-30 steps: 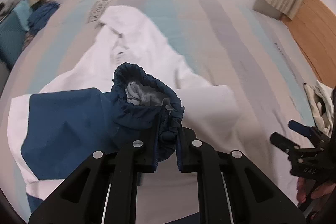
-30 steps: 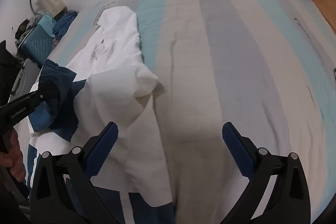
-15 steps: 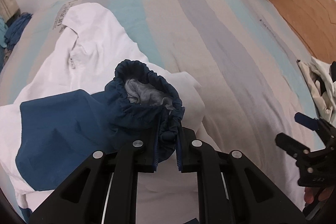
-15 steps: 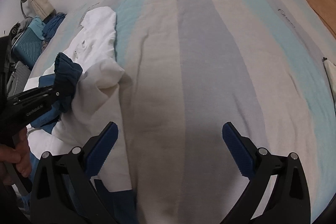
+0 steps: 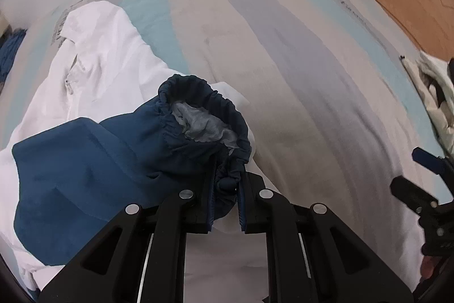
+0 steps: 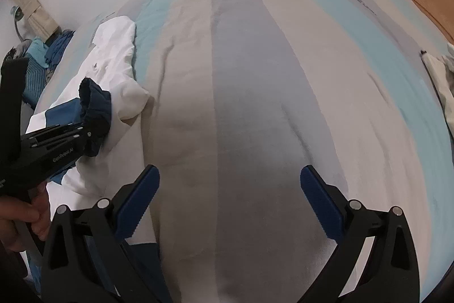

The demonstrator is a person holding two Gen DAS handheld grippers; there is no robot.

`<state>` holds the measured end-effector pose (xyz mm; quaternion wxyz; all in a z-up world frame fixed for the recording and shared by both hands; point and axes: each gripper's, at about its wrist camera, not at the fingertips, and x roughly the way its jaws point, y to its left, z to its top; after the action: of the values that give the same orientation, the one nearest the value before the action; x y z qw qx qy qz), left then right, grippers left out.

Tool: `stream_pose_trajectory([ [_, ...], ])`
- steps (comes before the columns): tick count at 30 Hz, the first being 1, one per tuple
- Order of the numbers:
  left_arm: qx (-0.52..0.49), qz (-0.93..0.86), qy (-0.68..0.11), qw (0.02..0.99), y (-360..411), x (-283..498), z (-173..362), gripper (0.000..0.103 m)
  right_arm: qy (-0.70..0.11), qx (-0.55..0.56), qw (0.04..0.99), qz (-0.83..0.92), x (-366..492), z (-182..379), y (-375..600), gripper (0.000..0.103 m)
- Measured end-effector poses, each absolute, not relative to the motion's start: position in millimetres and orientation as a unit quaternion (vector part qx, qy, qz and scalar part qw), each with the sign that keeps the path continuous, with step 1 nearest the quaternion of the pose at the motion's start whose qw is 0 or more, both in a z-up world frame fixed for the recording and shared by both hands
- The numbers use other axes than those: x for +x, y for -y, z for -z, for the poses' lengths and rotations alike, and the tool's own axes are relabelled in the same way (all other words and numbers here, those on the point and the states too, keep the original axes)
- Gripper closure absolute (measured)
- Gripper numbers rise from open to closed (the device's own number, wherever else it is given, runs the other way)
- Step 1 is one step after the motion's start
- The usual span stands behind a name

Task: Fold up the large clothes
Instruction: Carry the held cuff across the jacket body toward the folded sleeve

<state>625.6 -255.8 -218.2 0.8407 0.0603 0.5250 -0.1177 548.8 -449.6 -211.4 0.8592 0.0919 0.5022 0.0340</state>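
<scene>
Left wrist view: left gripper (image 5: 225, 189) clamped on navy elasticated sleeve cuff (image 5: 204, 115), lifted clear of the bed, probably for carrying the sleeve across the body as a fold. Toward nine o'clock, white-and-navy jacket (image 5: 93, 70) spread on striped pastel bedcover (image 5: 283, 53). At three o'clock, right gripper (image 6: 229, 189) spread wide, holding nothing, over bare cover, likely waiting to pin or take an edge.

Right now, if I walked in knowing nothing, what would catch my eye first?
Probably the navy elastic cuff of a white-and-blue jacket, pinched in the left gripper and lifted above the striped bedspread. Next, the right gripper, its blue-padded jaws wide open over bare stripes, holding nothing.
</scene>
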Motion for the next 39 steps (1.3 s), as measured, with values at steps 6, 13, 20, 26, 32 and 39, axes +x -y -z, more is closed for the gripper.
stream_pose_trajectory([
  [6,0.064,0.121,-0.538,0.832,261,626,231,0.091,-0.504,0.1,0.858,-0.025,542,215,457,0.008],
  [13,0.048,0.136,-0.527,0.837,268,621,218,0.07,-0.505,0.102,0.857,-0.021,536,214,460,0.008],
  [20,-0.005,0.165,-0.525,0.835,274,619,213,0.038,-0.507,0.095,0.857,-0.017,528,211,463,0.007],
  [26,-0.057,0.188,-0.511,0.837,268,620,204,0.017,-0.51,0.086,0.856,-0.013,520,208,465,0.007],
  [32,-0.044,0.169,-0.508,0.843,251,618,189,0.006,-0.506,0.079,0.859,-0.022,521,200,454,0.007],
  [39,-0.032,0.137,-0.506,0.851,190,606,168,0.006,-0.484,0.059,0.871,-0.061,538,177,417,0.007],
])
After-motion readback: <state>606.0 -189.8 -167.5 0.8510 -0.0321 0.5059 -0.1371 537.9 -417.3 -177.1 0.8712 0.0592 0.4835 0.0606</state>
